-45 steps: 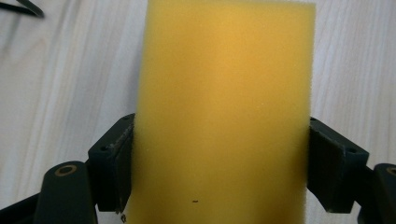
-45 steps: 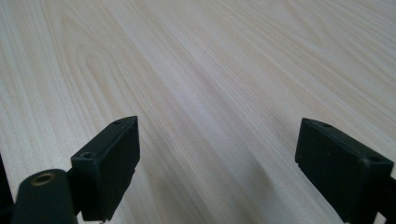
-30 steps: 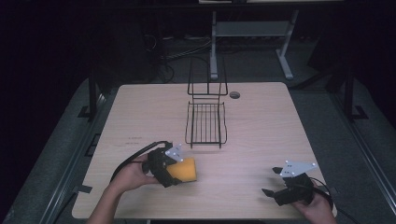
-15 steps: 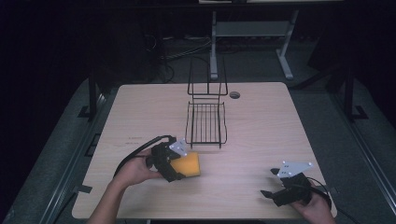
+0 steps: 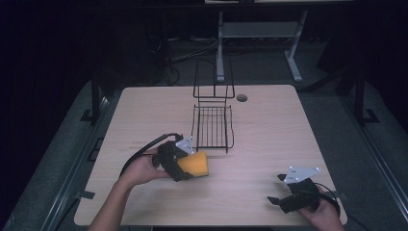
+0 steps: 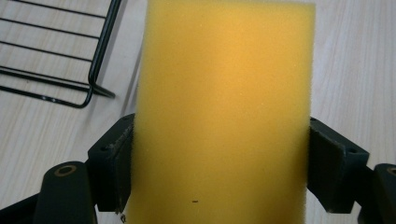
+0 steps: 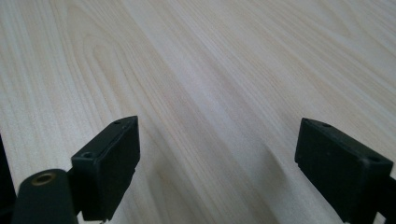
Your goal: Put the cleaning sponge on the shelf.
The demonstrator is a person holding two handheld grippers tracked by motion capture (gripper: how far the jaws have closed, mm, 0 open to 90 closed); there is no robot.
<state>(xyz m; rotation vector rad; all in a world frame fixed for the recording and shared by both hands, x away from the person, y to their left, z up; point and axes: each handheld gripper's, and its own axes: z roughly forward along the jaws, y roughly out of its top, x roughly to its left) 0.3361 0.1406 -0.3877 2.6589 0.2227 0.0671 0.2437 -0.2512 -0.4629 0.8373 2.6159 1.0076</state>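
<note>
One yellow sponge [image 5: 196,165] sits clamped between the left gripper [image 5: 180,163] jaws, now shifted right and nearer the wire rack [image 5: 212,126], probably heading into it. Right gripper [image 5: 288,198] idles wide apart, near right on the table [image 5: 269,125].

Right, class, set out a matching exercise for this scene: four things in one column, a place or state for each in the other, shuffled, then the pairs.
Things:
1. yellow sponge
2. wire rack
3. left tool
4. right tool

States:
A. open over bare wood
B. shut on something soft
C. stands mid-table, nothing in it
D. squeezed between two black pads

Pairs: 1-D, 2-C, 3-B, 4-A
</note>
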